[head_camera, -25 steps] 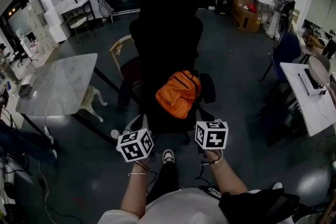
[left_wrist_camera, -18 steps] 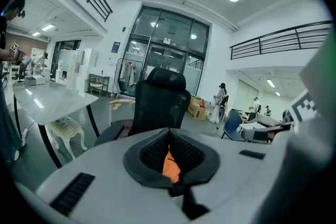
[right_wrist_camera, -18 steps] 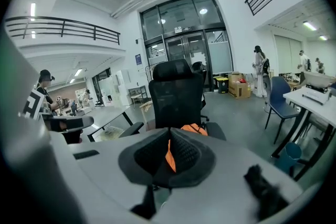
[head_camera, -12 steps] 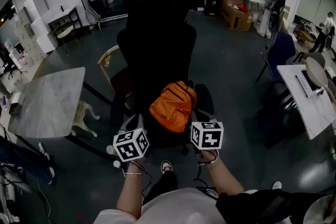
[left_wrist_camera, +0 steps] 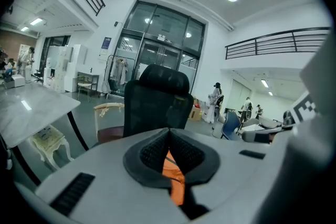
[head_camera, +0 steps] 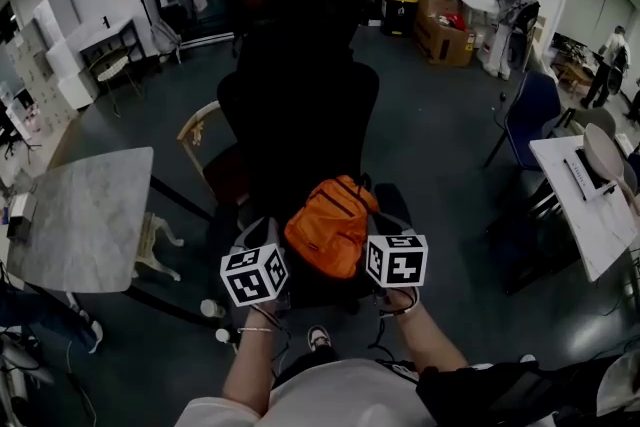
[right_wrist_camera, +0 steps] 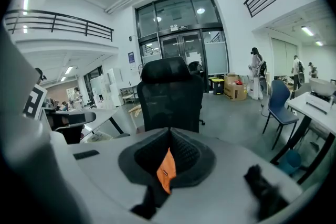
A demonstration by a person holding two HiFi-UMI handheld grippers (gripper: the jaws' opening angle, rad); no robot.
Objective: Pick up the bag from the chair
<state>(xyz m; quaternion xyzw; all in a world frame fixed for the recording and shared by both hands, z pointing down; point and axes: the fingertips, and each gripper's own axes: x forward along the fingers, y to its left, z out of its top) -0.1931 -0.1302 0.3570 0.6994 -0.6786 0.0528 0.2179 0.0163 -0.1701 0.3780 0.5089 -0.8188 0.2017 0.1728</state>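
An orange backpack (head_camera: 333, 225) lies on the seat of a black high-backed office chair (head_camera: 300, 115), in the middle of the head view. My left gripper (left_wrist_camera: 168, 131) is shut, its pads meeting at the tips, and a strip of the orange bag (left_wrist_camera: 176, 176) shows beyond them. My right gripper (right_wrist_camera: 169, 131) is shut too, with the bag (right_wrist_camera: 167, 168) seen past its pads. Neither holds anything. In the head view the left marker cube (head_camera: 253, 275) and the right marker cube (head_camera: 397, 260) flank the bag's near end. The fingertips are hidden there.
A marble-topped table (head_camera: 80, 215) stands to the left and a wooden chair (head_camera: 205, 140) is beside the office chair. A blue chair (head_camera: 530, 110) and a white desk (head_camera: 585, 185) are on the right. Cardboard boxes (head_camera: 445, 30) and people are at the back.
Both grippers and the head camera have moved forward toward the chair. The marker cubes, once short of the bag, now sit on either side of its near end. Both grippers stay shut.
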